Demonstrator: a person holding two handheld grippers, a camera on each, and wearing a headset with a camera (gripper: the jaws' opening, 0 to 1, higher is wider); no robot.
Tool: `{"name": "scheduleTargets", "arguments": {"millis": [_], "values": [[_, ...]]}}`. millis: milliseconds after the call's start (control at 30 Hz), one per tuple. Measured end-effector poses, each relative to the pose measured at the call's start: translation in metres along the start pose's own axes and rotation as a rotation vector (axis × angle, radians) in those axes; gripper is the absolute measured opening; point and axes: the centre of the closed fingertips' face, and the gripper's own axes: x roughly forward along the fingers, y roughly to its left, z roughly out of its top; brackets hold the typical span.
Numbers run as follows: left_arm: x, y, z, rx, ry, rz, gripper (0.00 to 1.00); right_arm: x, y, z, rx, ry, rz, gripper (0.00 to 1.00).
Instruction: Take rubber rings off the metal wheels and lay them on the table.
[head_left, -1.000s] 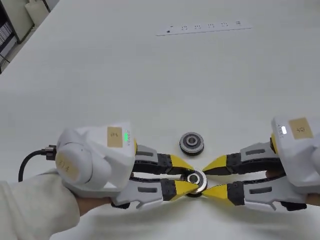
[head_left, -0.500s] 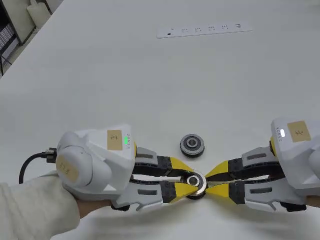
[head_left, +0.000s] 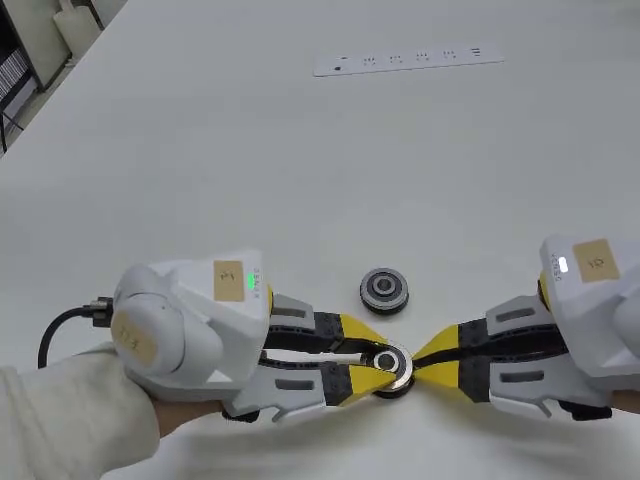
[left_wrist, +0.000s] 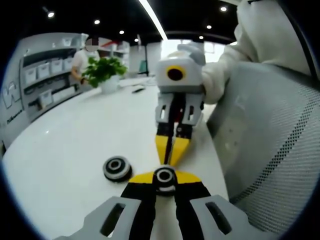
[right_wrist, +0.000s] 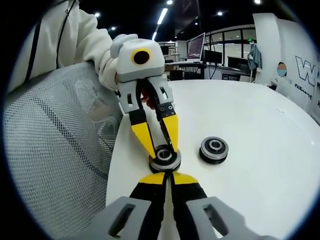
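Two wheels lie on the white table (head_left: 300, 180) near the person's edge. One wheel (head_left: 392, 364) sits between the two grippers. A second wheel (head_left: 384, 289) lies flat just beyond it, touching neither, with its dark band in place. The left gripper (head_left: 372, 360) reaches in from the left with its jaws part open, straddling the near wheel on opposite sides; it looks to be clamping it against the table. The right gripper (head_left: 422, 366) comes in from the other side, nose to nose with the left. Its jaws are drawn almost together, and the yellow tips press against the wheel's right-hand edge. In the right gripper view those tips meet just under the rubber ring (right_wrist: 176, 161), but the pictures do not show whether any rubber is caught between them. The wheel lies flat with its axle pointing up, so the ring runs level around it. The part nearest the right tips is straight ahead of them, on the side away from the left gripper. That facing line is probably what the next move depends on. The left gripper steadies the metal, while the right gripper, being right at the ring, would have to lift or peel that edge up and over the rim without dragging the whole wheel sideways.
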Motion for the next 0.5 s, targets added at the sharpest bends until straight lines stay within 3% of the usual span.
{"name": "scheduleTargets", "arguments": {"millis": [333, 500], "values": [[-0.0014, 0.0004, -0.0011, -0.006, -0.006, 0.007, 0.14, -0.0017, -0.0032, 0.0017, 0.071, -0.004, -0.020, 0.00], [-0.0012, 0.0003, -0.0009, -0.002, -0.006, 0.009, 0.14, -0.0031, -0.0062, 0.0016, 0.218, -0.035, -0.009, 0.00]]}}
